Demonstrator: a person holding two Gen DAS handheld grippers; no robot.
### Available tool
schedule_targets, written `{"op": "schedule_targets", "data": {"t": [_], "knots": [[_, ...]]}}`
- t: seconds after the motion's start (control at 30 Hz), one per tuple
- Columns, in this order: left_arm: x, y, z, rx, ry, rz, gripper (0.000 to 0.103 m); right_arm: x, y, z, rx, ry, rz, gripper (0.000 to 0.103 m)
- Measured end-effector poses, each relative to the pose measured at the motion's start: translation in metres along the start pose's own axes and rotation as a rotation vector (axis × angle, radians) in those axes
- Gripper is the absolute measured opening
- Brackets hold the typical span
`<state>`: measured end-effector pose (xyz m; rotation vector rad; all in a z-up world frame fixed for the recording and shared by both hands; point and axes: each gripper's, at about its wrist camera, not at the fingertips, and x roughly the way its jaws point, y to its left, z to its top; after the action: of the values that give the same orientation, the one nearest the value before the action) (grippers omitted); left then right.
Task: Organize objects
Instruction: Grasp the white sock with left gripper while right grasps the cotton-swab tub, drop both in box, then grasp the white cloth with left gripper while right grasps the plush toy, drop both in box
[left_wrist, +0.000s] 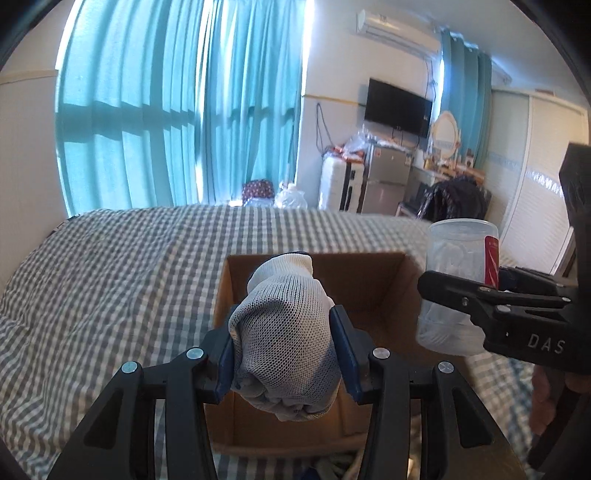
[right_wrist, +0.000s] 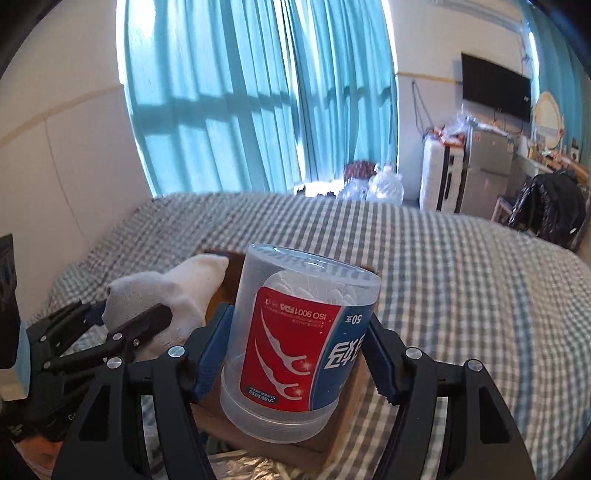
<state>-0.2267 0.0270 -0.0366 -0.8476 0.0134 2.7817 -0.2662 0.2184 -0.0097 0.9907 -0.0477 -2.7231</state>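
**Glove and floss-pick jar held over cardboard box**

Left wrist view: a bunched white mesh glove (left_wrist: 284, 332) is clamped between the blue pads of the left gripper (left_wrist: 286, 356), directly above the open cardboard box (left_wrist: 373, 280) on the checked bedcover (left_wrist: 110, 277).

Right wrist view: a clear jar (right_wrist: 295, 343), red-and-blue labelled and held upside down, is clamped in the right gripper (right_wrist: 295, 354), with the glove just to its left.

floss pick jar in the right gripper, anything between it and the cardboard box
Nothing visible. The floss pick jar hangs at the cardboard box's open top; the balled glove in the left gripper is alongside, not in its path.
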Motion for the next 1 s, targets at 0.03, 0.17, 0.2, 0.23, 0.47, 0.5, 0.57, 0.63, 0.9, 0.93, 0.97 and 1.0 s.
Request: {"op": "schedule_targets", "data": {"t": [0.03, 0.17, 0.2, 0.23, 0.47, 0.5, 0.57, 0.63, 0.9, 0.93, 0.97, 1.0], "knots": [[0.006, -0.001, -0.003, 0.007, 0.011, 0.005, 0.048, 0.006, -0.001, -0.002, 0.001, 0.011, 0.001, 0.067], [0.019, -0.002, -0.013, 0.005, 0.031, 0.003, 0.051, 0.015, -0.012, -0.002, 0.041, -0.009, 0.01, 0.07], [0.019, -0.003, -0.015, 0.003, 0.037, -0.006, 0.052, 0.01, -0.012, 0.0, 0.048, -0.029, 0.014, 0.08], [0.017, -0.004, -0.017, 0.005, 0.04, -0.01, 0.053, 0.006, -0.012, 0.0, 0.048, -0.043, 0.009, 0.085], [-0.029, -0.007, -0.025, -0.01, -0.012, 0.032, 0.094, -0.045, -0.003, -0.005, 0.02, -0.101, -0.041, 0.093], [-0.037, -0.006, -0.026, -0.017, -0.01, 0.053, 0.095, -0.054, -0.002, -0.009, 0.013, -0.101, -0.048, 0.093], [-0.05, -0.004, -0.025, -0.021, -0.006, 0.068, 0.095, -0.074, 0.004, -0.013, -0.003, -0.1, -0.068, 0.093], [-0.067, -0.002, -0.025, -0.017, -0.009, 0.079, 0.096, -0.094, 0.008, -0.017, -0.013, -0.098, -0.078, 0.093], [-0.136, 0.009, -0.03, 0.007, -0.034, 0.16, 0.103, -0.158, 0.034, -0.048, -0.048, -0.094, -0.135, 0.093], [-0.142, 0.01, -0.034, 0.0, -0.03, 0.185, 0.103, -0.163, 0.036, -0.053, -0.047, -0.093, -0.134, 0.093], [-0.144, 0.011, -0.036, -0.007, -0.028, 0.2, 0.103, -0.166, 0.039, -0.057, -0.048, -0.092, -0.135, 0.093], [-0.148, 0.013, -0.042, -0.016, -0.022, 0.212, 0.103, -0.169, 0.043, -0.063, -0.051, -0.086, -0.138, 0.093]]}}
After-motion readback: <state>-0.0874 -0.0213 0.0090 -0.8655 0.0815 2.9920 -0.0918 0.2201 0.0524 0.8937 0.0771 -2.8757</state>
